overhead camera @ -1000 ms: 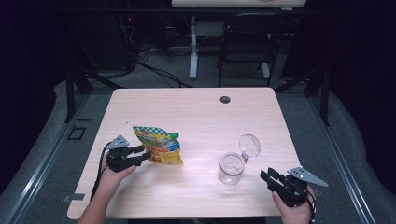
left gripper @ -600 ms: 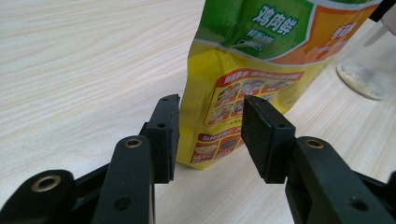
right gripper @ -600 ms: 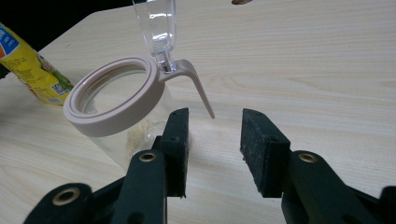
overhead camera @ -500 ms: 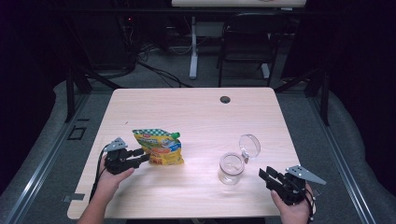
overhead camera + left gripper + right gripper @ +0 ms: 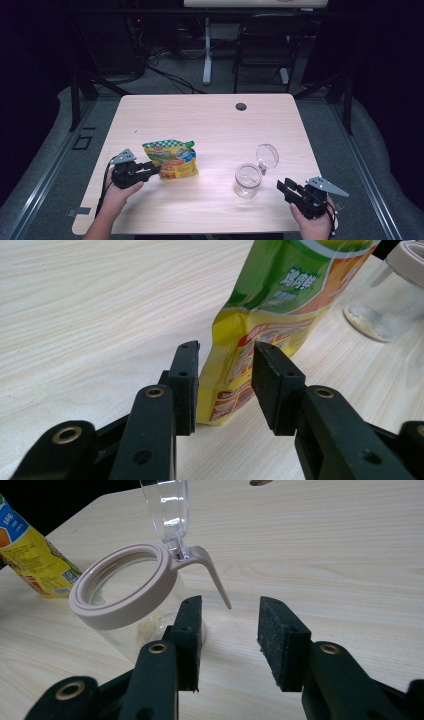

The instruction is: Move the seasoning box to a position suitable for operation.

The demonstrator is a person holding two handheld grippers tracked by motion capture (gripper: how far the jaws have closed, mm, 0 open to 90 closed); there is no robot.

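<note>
1. Now, in the high view, the left gripper (image 5: 152, 170) lies near the desk's (image 5: 210, 120) left edge, its tips at the lower left corner of the yellow-green snack pouch (image 5: 171, 160). A second ago the pouch stood a little farther from the front edge, and the gripper with it; both now sit slightly nearer the person. The right gripper (image 5: 284, 186) rests by the front right corner, just right of the glass jar (image 5: 248, 179), and has not shifted; the jar's clear lid (image 5: 267, 156) stands flipped up as before.
2. Next, the left gripper view: the jaws have just been closing, and the pouch's (image 5: 280, 315) bottom corner stands between the two pads (image 5: 186, 385). The left pad is touching or nearly touching the foil; the right pad remains apart from it, so nothing is clamped.
3. Last, the right gripper view: the jaws stand parted and empty, with bare desk (image 5: 340, 555) between them. The jar (image 5: 122, 587), open-mouthed with a beige collar, stands just left of the left jaw.
</note>
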